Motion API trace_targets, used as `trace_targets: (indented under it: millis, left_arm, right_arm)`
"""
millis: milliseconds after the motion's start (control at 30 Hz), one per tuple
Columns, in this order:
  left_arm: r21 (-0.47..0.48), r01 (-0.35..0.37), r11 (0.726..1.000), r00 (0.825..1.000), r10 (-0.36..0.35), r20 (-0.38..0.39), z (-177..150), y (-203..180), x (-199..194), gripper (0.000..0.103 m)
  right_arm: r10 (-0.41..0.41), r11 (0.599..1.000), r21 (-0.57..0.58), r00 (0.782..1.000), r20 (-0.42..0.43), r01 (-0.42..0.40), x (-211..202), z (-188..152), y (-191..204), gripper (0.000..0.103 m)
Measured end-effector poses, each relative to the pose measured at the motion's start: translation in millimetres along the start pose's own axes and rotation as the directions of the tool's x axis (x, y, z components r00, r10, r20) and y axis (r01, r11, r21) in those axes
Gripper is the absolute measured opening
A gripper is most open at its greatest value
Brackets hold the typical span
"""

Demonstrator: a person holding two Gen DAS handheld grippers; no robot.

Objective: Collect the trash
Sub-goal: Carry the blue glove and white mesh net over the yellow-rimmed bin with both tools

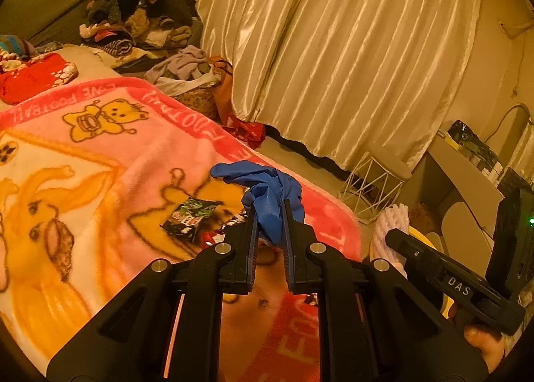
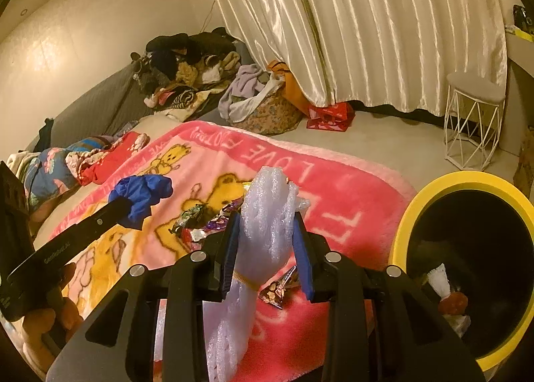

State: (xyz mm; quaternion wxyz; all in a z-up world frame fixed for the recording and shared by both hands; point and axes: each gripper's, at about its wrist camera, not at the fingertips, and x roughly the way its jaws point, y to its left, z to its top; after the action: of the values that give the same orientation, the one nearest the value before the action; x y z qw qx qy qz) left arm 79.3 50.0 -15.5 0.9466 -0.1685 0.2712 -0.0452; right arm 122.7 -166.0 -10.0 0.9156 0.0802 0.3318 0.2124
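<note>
My left gripper (image 1: 269, 206) is shut on a crumpled blue glove (image 1: 267, 191), held above the pink blanket (image 1: 110, 161); the same glove (image 2: 142, 195) shows at the left of the right wrist view. My right gripper (image 2: 265, 215) is shut on a roll of white bubble wrap (image 2: 267, 225) that hangs down between its fingers. Snack wrappers lie on the blanket: a dark green one (image 1: 188, 218), a few crumpled ones (image 2: 200, 225) and a brown one (image 2: 280, 288). A yellow-rimmed black bin (image 2: 424, 201) stands at the right with some trash inside.
A white wire stool (image 2: 474, 121) stands on the floor by the pale curtain (image 2: 367, 21). A basket of laundry (image 2: 267, 108), a red bag (image 2: 330, 116) and a heap of clothes (image 2: 190, 64) lie beyond the blanket. A person's hand (image 1: 484, 342) grips the right tool's handle.
</note>
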Motion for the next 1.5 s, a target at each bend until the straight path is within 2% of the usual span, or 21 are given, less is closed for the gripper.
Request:
trace_targets:
  millis: [433,900,1500]
  left_arm:
    - [0.048,0.036,0.998,0.999,-0.035,-0.016,-4,-23,0,0.009]
    - [0.113,0.095,0.989,0.994,-0.088,-0.062,-16,-58,11,0.009]
    - [0.21,0.193,0.958,0.977,-0.168,-0.131,-34,-114,29,0.009]
  right_arm:
    - [-0.034,0.999,0.035,0.999,0.039,0.032,-15,5,-15,0.03]
    - [-0.106,0.988,0.12,0.991,0.078,0.096,-29,9,-59,0.03]
    - [-0.267,0.955,0.164,0.958,0.109,0.247,-43,7,-108,0.03]
